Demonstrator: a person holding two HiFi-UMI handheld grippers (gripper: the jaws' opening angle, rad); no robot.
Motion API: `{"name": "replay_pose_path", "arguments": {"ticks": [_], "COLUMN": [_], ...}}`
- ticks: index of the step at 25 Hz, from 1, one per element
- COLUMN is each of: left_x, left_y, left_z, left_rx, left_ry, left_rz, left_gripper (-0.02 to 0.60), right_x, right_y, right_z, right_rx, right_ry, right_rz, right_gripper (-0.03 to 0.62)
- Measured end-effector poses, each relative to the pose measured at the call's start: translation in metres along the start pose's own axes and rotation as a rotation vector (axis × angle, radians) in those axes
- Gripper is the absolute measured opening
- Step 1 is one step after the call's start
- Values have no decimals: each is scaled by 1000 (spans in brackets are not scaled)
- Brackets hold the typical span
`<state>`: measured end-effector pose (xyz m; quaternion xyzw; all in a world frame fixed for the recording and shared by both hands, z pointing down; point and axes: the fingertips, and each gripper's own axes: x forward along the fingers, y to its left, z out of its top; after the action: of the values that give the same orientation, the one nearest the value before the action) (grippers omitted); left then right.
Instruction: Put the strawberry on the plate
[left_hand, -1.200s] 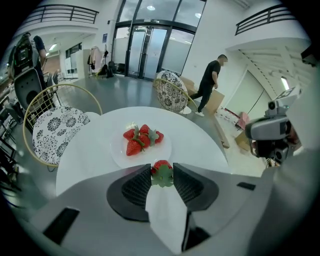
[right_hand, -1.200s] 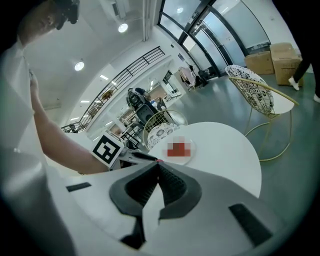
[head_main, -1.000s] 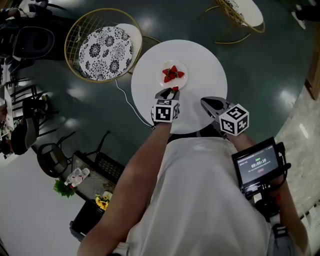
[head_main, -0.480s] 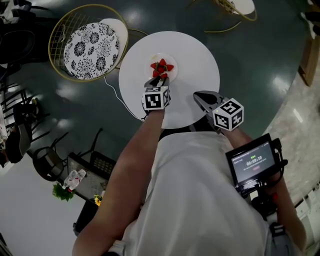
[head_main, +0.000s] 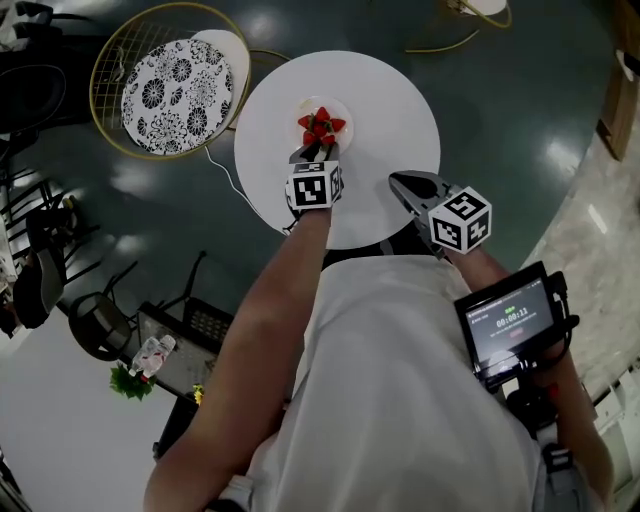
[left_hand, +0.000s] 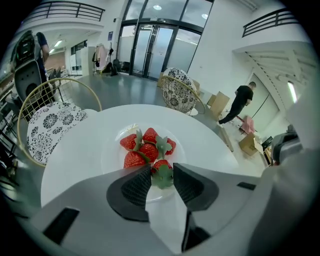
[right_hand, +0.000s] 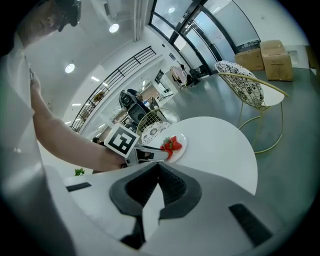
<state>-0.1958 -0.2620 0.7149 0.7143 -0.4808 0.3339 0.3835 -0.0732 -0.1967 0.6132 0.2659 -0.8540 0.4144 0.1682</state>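
In the head view, my left gripper (head_main: 318, 150) reaches out over the round white table (head_main: 395, 105). Its tips are at the near edge of the plate (head_main: 345, 108), where a small heap of strawberries (head_main: 320, 124) lies. My right gripper (head_main: 400, 183) hangs to the right of it, above the table's near edge and well apart from the plate. Off to the left of the left gripper, past the table's rim, stands a wire chair (head_main: 178, 88) with a patterned cushion.

In the left gripper view, my jaws stand narrow and clamp one strawberry (left_hand: 160, 166) between the ribbed pads, with its green leaves turned toward me. It sits just over the near part of the plate, right in front of the heap.

In the right gripper view, my jaws are pressed together with nothing between them. Straight ahead past their tips is the left gripper's marker cube (right_hand: 122, 141), with the plate and its red berries just beyond.
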Motion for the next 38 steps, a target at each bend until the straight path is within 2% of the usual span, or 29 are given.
{"name": "replay_pose_path", "arguments": {"ticks": [13,23,34,38], "left_x": [4,-13,-43,-51], "left_y": [6,8,16,20], "left_z": [-3,2,10,7], "left_rx": [55,50,63,46], "left_ry": [27,-33,-141,-156], "left_rz": [24,9,53,68], "left_gripper": [138,138,135,101], "right_x": [-3,-7,-2,-1], "right_y": [-7,-21,-18,-18], "right_z": [-4,3,13,18], "right_rx": [10,22,-15,-31], "right_ry": [-6,-38,-55,-62], "right_rz": [-18,-41,-10,-1], "right_gripper": [6,6,6,6]}}
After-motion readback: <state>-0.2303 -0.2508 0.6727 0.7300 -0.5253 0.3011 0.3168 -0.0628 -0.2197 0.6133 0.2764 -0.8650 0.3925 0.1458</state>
